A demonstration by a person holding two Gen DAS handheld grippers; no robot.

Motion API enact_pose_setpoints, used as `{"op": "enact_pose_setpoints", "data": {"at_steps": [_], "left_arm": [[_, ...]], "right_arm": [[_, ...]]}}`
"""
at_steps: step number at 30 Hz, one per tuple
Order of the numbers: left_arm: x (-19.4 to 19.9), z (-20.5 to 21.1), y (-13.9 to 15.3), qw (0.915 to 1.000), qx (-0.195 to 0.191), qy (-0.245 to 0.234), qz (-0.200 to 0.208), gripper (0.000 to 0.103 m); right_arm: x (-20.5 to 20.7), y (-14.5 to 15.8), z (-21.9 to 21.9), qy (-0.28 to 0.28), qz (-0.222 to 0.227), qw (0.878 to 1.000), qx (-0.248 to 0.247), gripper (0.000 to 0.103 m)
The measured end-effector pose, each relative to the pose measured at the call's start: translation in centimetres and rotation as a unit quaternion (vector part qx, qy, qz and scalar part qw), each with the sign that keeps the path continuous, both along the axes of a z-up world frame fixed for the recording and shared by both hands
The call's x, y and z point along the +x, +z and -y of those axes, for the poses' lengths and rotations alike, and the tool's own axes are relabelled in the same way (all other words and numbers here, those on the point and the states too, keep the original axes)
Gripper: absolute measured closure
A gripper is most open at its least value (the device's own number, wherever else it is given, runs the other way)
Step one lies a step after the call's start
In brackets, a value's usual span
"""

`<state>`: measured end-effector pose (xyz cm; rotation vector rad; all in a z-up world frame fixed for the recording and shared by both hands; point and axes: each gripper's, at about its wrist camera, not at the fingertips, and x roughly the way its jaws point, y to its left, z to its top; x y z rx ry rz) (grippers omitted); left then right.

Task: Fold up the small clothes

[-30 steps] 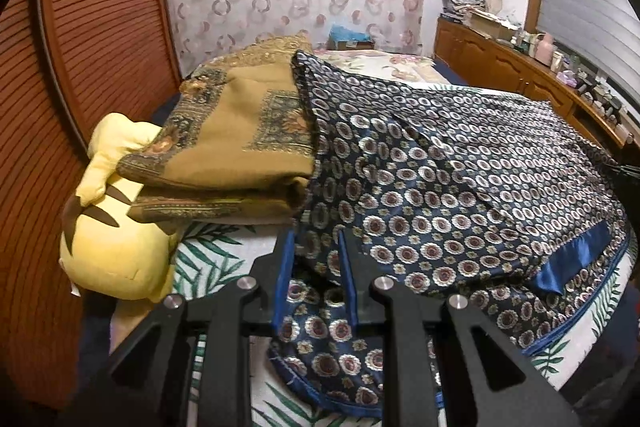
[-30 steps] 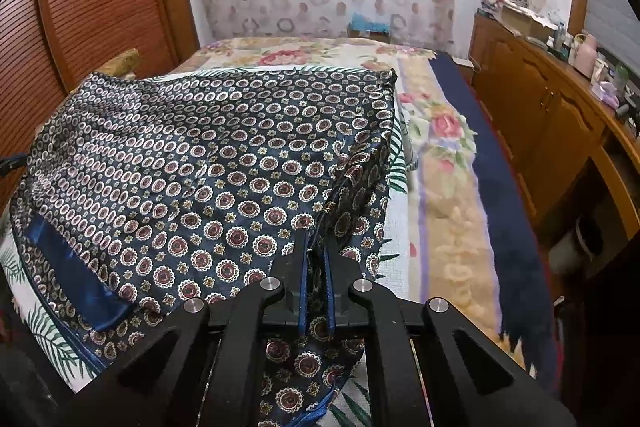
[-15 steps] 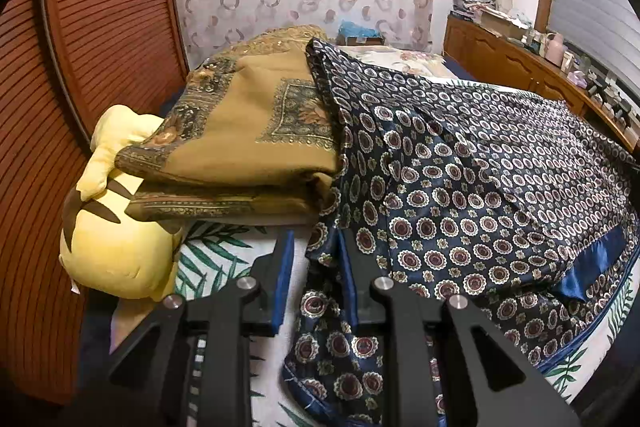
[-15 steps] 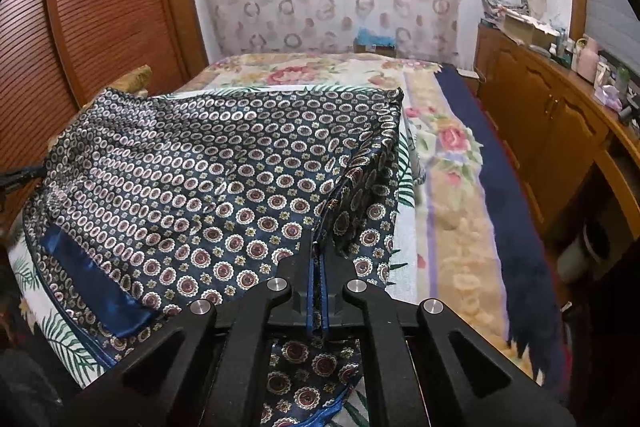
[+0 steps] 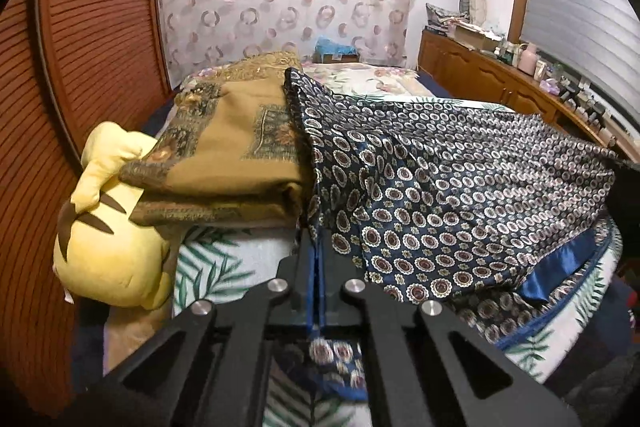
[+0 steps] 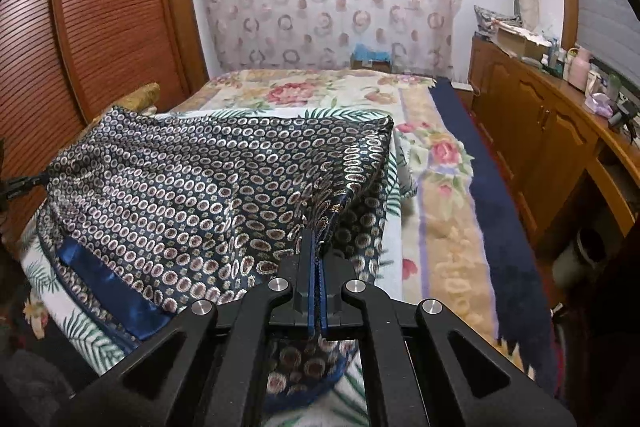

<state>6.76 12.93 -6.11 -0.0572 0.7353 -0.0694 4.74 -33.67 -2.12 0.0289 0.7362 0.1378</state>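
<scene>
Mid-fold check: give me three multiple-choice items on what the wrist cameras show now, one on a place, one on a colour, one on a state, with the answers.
1. Where does the yellow plush toy lie?
A. Under the near end of the folded tan blanket
B. On the wooden sideboard
C. On top of the navy patterned garment

2. What colour is the plain satin band along the navy patterned garment?
A. Red
B. Blue
C. Yellow

3. How do the left gripper and right gripper stand?
A. Both open above the cloth
B. Only the right is shut on cloth
C. Both shut on the garment's near edge

Answers:
1. A: in the left wrist view the blanket's corner rests over the toy.
2. B: the band shows glossy blue in both views.
3. C: in each view patterned cloth is pinched between the closed pads and hangs below them.
</scene>
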Motion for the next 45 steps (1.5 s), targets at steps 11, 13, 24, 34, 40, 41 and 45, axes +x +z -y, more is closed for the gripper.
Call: {"op": "enact_pose_setpoints", "data": {"at_steps": [11,13,24,34,40,41,45], "left_arm": [[-2.0,-0.7,-0.9,0.9996,-0.013,0.002,-0.023,0.1],[-2.0,-0.7,-1.0,0.9996,-0.01,0.007,-0.026,0.095],[-1.9,-0.8,-2.5,0.9985,0.006,0.029,-0.046,0.083],[-1.5,-0.8,-4.9,0.9965,0.003,0.031,-0.077,0.081],[-1.2,-0.8,-5.0,0.9962,0.007,0.038,-0.078,0.078],[-1.2,-0.7,-5.0,0.9962,0.008,0.038,-0.078,0.078],[-1.2,-0.8,-5.0,0.9964,0.007,0.038,-0.075,0.077]], "right_arm": [[-1.4,-1.0,0.8,-0.013,-0.025,0.999,-0.016,0.103],[-1.2,-0.7,0.7,-0.022,-0.021,0.999,-0.024,0.1],[0.2,-0.4,-3.3,0.003,0.007,0.999,-0.044,0.04],[3.2,-5.0,-9.4,0.078,-0.037,0.995,-0.04,0.04],[4.7,-6.6,-11.1,0.094,-0.051,0.993,-0.048,0.04],[4.9,-6.9,-11.3,0.094,-0.054,0.993,-0.05,0.04],[5.2,-7.3,-11.4,0.095,-0.056,0.992,-0.058,0.039]]}}
